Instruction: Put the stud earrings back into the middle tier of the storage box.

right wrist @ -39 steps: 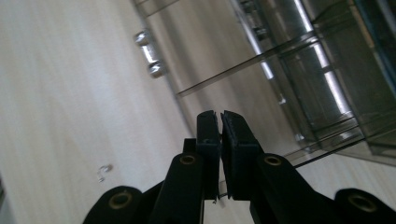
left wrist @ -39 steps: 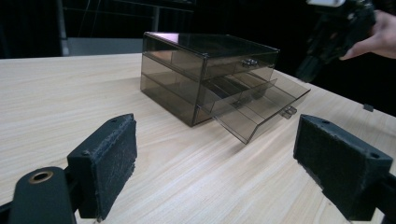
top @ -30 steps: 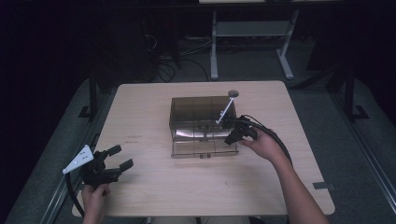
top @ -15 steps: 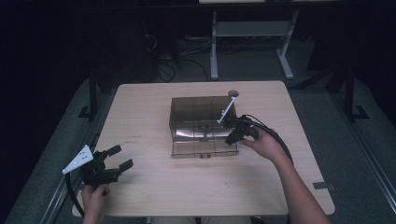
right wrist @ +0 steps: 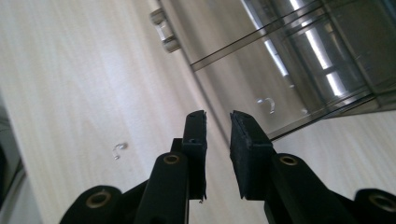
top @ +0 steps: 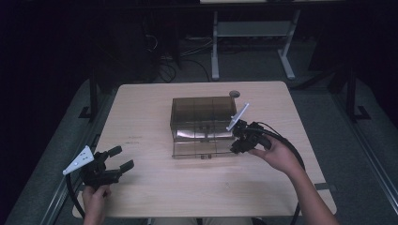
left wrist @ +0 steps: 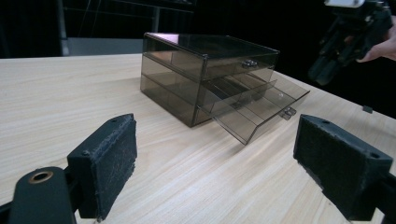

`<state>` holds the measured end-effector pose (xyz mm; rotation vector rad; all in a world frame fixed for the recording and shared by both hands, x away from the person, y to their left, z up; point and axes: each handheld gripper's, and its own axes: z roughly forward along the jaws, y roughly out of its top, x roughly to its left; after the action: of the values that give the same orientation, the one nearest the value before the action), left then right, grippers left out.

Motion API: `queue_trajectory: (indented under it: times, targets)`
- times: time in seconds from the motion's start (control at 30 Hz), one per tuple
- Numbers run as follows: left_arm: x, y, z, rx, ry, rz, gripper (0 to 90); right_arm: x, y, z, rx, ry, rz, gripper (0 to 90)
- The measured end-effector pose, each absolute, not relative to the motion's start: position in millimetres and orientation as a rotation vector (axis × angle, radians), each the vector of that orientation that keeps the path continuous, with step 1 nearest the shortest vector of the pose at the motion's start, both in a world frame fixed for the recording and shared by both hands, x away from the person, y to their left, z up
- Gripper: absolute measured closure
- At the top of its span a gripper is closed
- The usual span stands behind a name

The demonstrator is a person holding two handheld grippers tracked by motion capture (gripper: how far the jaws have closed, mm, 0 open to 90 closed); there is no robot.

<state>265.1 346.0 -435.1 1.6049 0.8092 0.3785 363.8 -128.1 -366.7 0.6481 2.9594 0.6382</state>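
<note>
Smoked drawer box (top: 202, 124) on table (top: 141, 117), bottom drawer (left wrist: 261, 109) out. R gripper (top: 240, 139) beside its right corner: jaws just opening, narrow gap, nothing between. L gripper (top: 115, 159) well apart, jaws wide, empty.

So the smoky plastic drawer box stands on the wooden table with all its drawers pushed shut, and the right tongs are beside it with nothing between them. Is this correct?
Not quite: the lower drawer of the box is pulled out, as the left gripper view shows. The rest holds: the box stands on the table, and the right tongs are beside it, empty; their jaws have just been opening.
</note>
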Motion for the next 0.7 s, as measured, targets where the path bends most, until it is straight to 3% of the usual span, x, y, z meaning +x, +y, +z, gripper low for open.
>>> queue_trajectory:
  times: [0.7]
  targets:
    - [265, 346, -435, 1.606, 0.815, 0.379, 12.8, 317, -118, -396, 0.517, 3.047, 0.624, 70.1]
